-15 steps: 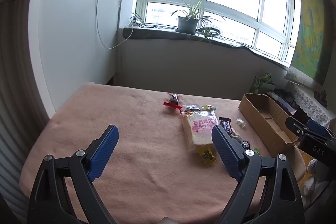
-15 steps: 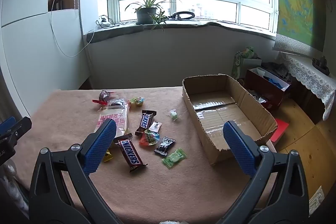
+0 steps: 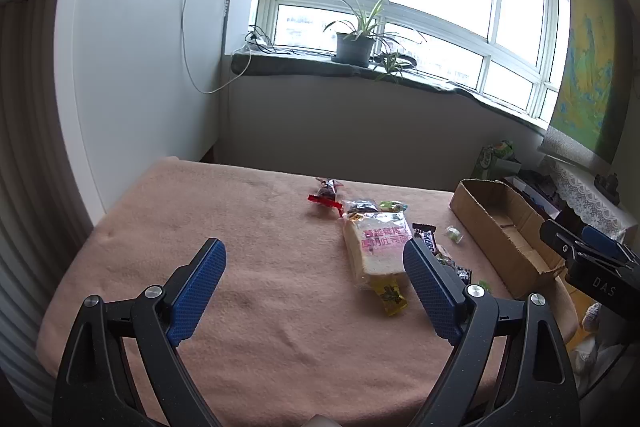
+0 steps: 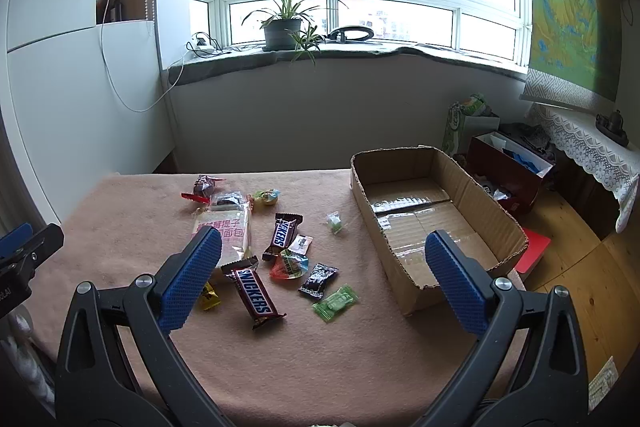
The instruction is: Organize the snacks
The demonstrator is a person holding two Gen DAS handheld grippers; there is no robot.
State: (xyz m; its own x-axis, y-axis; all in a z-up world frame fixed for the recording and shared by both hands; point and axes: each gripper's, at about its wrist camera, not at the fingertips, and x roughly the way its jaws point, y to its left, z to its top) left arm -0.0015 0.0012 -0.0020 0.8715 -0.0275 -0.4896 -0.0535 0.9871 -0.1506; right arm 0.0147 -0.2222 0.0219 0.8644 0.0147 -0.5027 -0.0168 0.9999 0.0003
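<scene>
Several snacks lie on a pink cloth table [image 4: 320, 355]: a bread packet [image 4: 229, 231], two Snickers bars [image 4: 256, 293] [image 4: 283, 231], a black sweet [image 4: 318, 279], green sweets [image 4: 335, 302], a yellow packet [image 4: 208, 295]. An open, empty cardboard box [image 4: 424, 223] stands at the right. My right gripper [image 4: 322, 273] is open above the near snacks, holding nothing. My left gripper [image 3: 314, 285] is open and empty over the bare cloth, left of the bread packet [image 3: 378, 247]. The box shows in the left wrist view [image 3: 504, 231] too.
The table's [image 3: 200, 227] far edge meets a wall under a window sill with a potted plant [image 4: 282, 27]. A white cabinet [image 3: 140, 87] stands at the left. Bags and a red box [image 4: 508, 171] sit on the floor at the right.
Both grippers have drifted slightly; the snacks and box have not moved.
</scene>
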